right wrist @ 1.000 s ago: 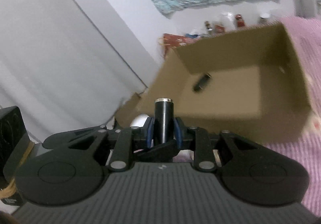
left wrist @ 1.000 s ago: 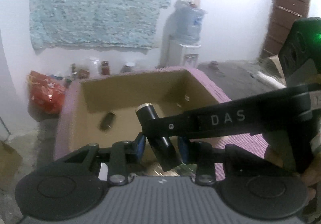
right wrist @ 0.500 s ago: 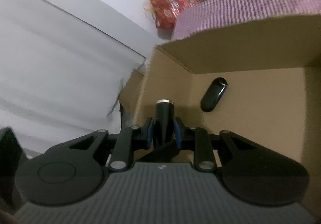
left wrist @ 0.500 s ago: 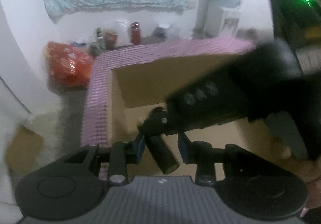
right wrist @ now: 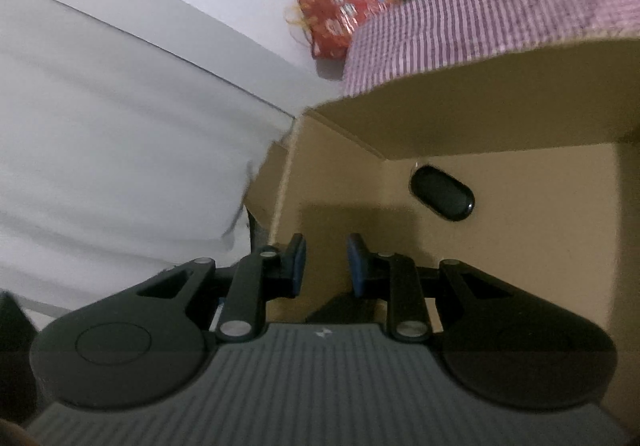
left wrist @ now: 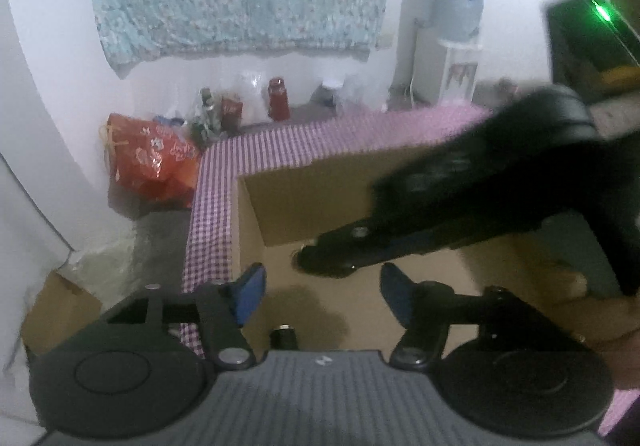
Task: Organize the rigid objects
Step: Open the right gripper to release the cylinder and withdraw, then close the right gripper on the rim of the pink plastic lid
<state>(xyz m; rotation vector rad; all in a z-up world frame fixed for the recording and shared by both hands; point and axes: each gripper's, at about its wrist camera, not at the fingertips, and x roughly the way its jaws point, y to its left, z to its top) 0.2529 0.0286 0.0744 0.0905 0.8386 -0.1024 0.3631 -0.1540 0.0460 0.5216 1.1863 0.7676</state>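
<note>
Left gripper point(left wrist: 320, 294): spread wide, empty, above cardboard box point(left wrist: 304, 202).
Black cylinder point(left wrist: 283, 338): left view only, on box floor just under the pads; clamped by right gripper point(right wrist: 326, 266) a second ago, now dropped.
Right gripper: parted, empty.
Oval black case point(right wrist: 442, 198): right view only, farther along the floor.

Cardboard box point(right wrist: 460, 102): brown, open-topped, plain inner walls, set against purple-checked cloth.

Black cylinder point(left wrist: 283, 338): dark tube with silver rim at end, on box floor at near edge, left wrist view; only its tip shows above gripper body, lying free.

Black oval object point(right wrist: 442, 193): glossy, rounded capsule shape, flat on box floor near far wall, tilted diagonally.
</note>
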